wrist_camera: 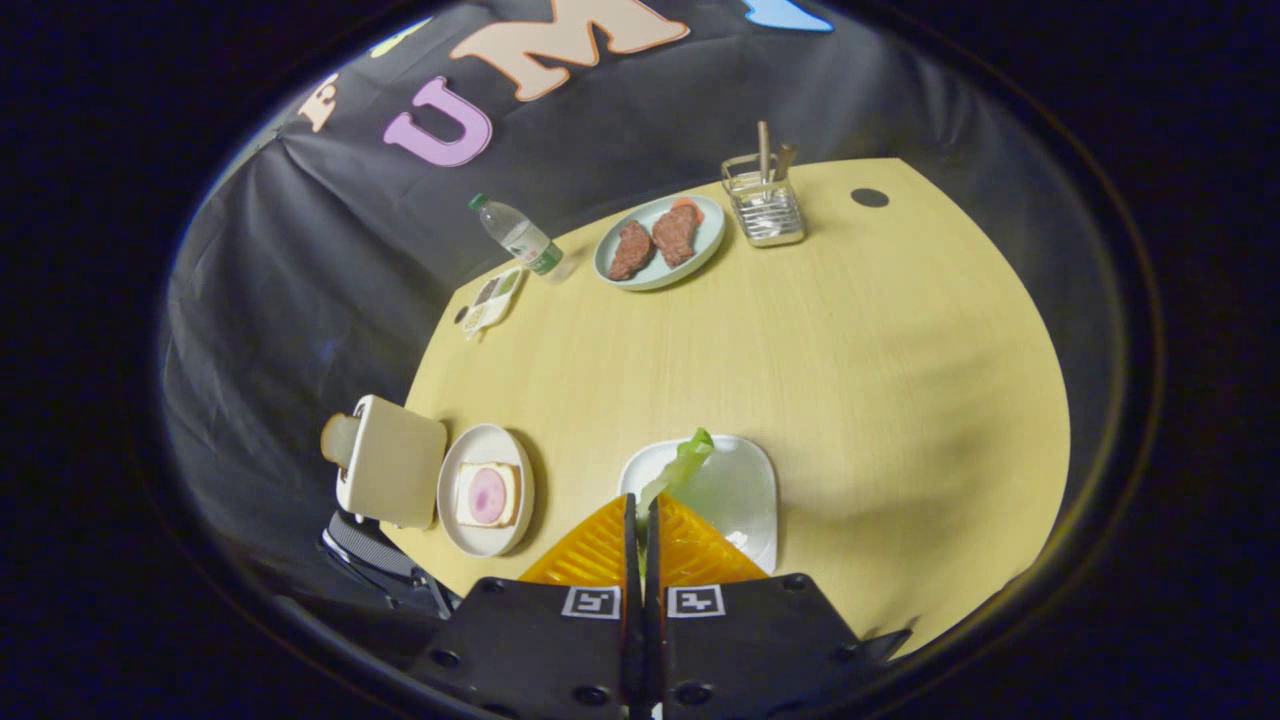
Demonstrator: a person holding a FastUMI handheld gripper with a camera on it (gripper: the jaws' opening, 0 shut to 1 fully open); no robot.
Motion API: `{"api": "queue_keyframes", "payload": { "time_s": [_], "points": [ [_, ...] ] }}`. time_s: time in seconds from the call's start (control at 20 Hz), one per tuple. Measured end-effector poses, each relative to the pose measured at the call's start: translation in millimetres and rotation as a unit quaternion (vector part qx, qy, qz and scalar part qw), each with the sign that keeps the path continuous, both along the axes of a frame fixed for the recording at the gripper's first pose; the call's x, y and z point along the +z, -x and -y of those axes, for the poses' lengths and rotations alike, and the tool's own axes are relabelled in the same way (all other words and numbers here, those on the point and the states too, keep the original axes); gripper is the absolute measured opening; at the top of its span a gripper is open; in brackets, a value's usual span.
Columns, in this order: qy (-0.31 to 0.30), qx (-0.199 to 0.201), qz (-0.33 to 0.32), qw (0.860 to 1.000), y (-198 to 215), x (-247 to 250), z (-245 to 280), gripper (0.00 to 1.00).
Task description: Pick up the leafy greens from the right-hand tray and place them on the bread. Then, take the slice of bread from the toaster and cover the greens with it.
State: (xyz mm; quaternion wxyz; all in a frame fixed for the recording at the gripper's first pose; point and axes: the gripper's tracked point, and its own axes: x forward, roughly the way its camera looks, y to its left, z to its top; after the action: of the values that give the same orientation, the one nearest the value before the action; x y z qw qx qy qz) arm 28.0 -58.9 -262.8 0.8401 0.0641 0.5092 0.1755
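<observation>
Gripping lettuce leaf point(680, 465): gripper point(641, 515) fingers clenched on stem end, leaf hung over empty tray point(750, 500). Bread w/ ham on plate point(487, 493) lay near, beside toaster point(390, 470). Risk: thin pinch, limp leaf could slip or tear during transfer; poss. drop short of bread.

Pale wood-grain desk point(800, 340) w/ rounded edge, small dark round hole point(869, 197) near far corner. Black cloth wall point(300, 280) behind & to the left, creased, hanging past desk edge. Light soft, even; faint shadows on desk top.
</observation>
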Motion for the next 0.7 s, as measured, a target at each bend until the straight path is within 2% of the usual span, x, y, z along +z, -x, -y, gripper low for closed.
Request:
{"api": "queue_keyframes", "payload": {
  "time_s": [0.35, 0.7],
  "points": [
    [-0.022, 0.028, 0.011, 0.999, 18, 27, -61, 0.03],
    [-0.069, 0.086, 0.006, 0.994, 47, 36, -169, 0.03]
  ]
}}
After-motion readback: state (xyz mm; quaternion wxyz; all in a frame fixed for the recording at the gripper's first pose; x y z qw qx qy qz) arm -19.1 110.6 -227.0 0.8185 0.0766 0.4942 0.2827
